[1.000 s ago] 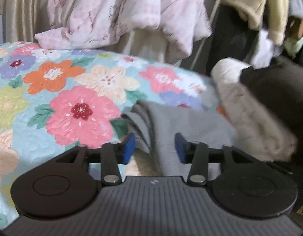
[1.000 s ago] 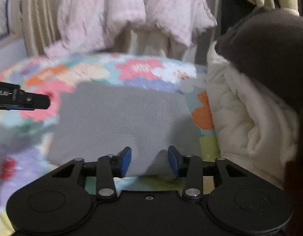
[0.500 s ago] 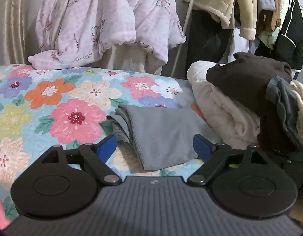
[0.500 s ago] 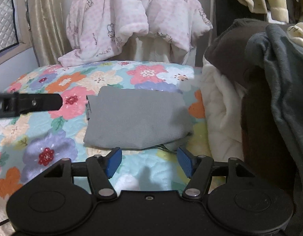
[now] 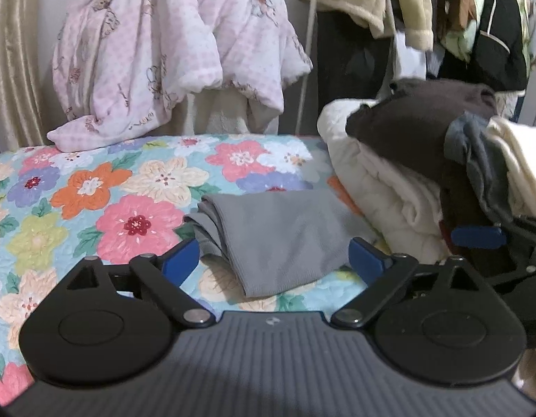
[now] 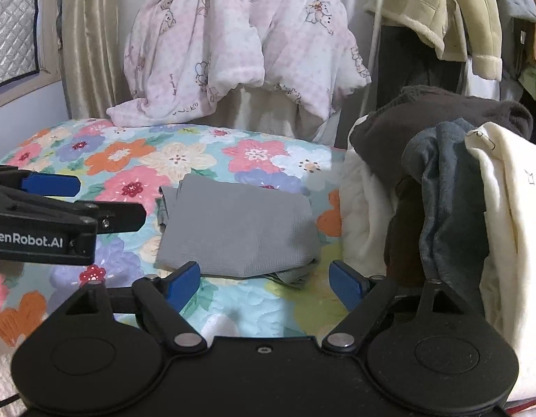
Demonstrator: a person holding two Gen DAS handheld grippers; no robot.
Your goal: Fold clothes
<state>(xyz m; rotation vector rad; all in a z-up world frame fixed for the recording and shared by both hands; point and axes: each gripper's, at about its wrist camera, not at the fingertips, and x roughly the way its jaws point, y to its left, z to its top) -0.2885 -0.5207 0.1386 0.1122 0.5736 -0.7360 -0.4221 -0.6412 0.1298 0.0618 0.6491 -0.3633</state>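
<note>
My left gripper (image 5: 273,260) and right gripper (image 6: 264,283) are both opening wide, nothing between their blue pads. The folded grey garment (image 6: 238,234) lies flat on the floral bedspread (image 6: 129,160), toward its right edge, just beside the pile of unfolded clothes (image 6: 441,187).

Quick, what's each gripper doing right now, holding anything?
Left gripper: opening wide, holding nothing.
Right gripper: opening wide, holding nothing; grey cloth lies free.

Bed with quilted floral cover (image 5: 94,187): folded grey knit garment (image 5: 278,236) lies mid-surface; heaped pile of unfolded clothes (image 6: 441,173) at right edge.
</note>
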